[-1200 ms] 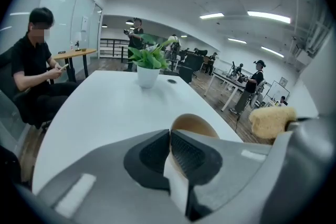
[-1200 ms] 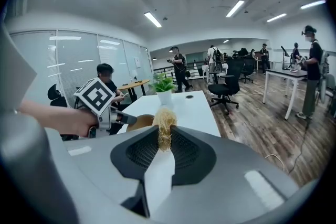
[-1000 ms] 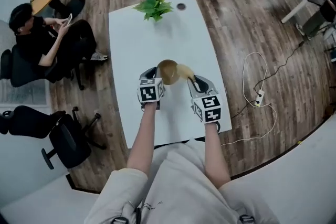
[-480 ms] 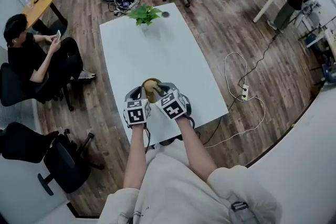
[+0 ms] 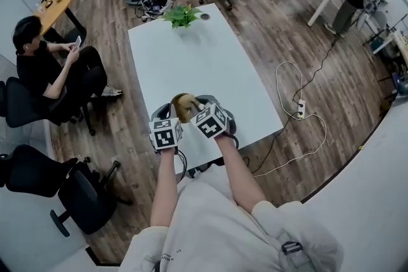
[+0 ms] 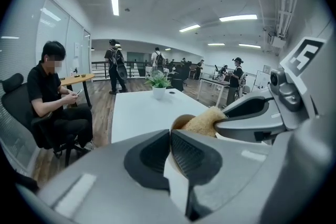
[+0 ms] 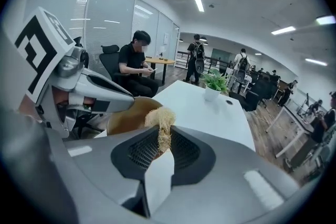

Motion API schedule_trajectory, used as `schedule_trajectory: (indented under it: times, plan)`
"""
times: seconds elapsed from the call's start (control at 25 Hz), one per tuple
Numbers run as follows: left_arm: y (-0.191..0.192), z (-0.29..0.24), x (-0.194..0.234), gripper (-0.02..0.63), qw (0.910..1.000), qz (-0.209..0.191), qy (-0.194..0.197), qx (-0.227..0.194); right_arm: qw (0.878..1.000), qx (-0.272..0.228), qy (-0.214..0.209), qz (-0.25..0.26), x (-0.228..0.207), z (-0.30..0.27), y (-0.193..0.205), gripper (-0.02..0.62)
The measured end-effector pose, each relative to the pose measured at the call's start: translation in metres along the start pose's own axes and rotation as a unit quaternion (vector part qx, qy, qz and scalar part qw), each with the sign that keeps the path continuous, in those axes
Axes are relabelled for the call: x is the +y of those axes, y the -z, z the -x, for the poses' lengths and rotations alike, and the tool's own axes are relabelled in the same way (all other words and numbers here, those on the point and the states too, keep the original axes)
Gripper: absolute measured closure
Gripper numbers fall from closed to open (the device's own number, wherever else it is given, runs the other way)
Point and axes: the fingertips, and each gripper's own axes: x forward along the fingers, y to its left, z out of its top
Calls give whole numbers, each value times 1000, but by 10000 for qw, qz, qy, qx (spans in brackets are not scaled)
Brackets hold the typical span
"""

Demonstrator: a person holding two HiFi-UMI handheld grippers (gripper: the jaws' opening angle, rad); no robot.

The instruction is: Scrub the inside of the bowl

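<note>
A brown bowl [image 5: 183,105] is held tilted over the near edge of the white table [image 5: 204,60]. My left gripper [image 5: 173,115] is shut on the bowl's near rim [image 6: 181,122]; in the left gripper view the jaws [image 6: 169,136] clamp the thin wall between them. My right gripper [image 5: 195,111] is shut on a tan fibrous scrubber [image 7: 161,122], whose tip lies pressed inside the bowl [image 7: 128,118]. That scrubber [image 6: 203,120] fills the bowl's mouth in the left gripper view, with the right gripper [image 6: 252,113] behind it. The two marker cubes sit close together.
A potted plant [image 5: 182,14] and a small dark disc [image 5: 203,16] stand at the table's far end. A seated person [image 5: 44,67] and office chairs [image 5: 76,194] are to the left. A white cable with a power strip [image 5: 299,113] lies on the floor to the right.
A second ago the scrubber was at the bowl's right side with the grippers apart. The right gripper has swung left and brought the scrubber into the bowl. Both grippers have come closer to the table's near edge.
</note>
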Motion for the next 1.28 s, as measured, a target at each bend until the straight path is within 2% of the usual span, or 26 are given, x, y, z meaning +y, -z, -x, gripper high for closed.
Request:
schedule_trajectory:
  times: [0.16, 0.44, 0.64, 0.84, 1.0, 1.28]
  plan:
    - [-4, 10, 17, 592, 9994, 238, -168, -196, 9997, 122, -42, 184, 10, 0, -1, 511]
    - [-17, 21, 25, 592, 9969, 535, -268, -514, 9975, 373, -460, 395, 28, 11, -3, 512]
    - [-22, 25, 22, 589, 9963, 559, -210, -620, 9944, 455, -855, 428, 48, 14, -4, 512]
    - [-13, 27, 11, 586, 9975, 470, -58, -533, 9919, 414, -1170, 275, 62, 16, 0, 512]
    - [-14, 28, -13, 581, 9983, 293, 118, -488, 9935, 238, -1101, 178, 56, 24, -1, 513]
    - [3, 35, -11, 580, 9992, 80, 108, -381, 9965, 57, -815, 167, 57, 17, -8, 514]
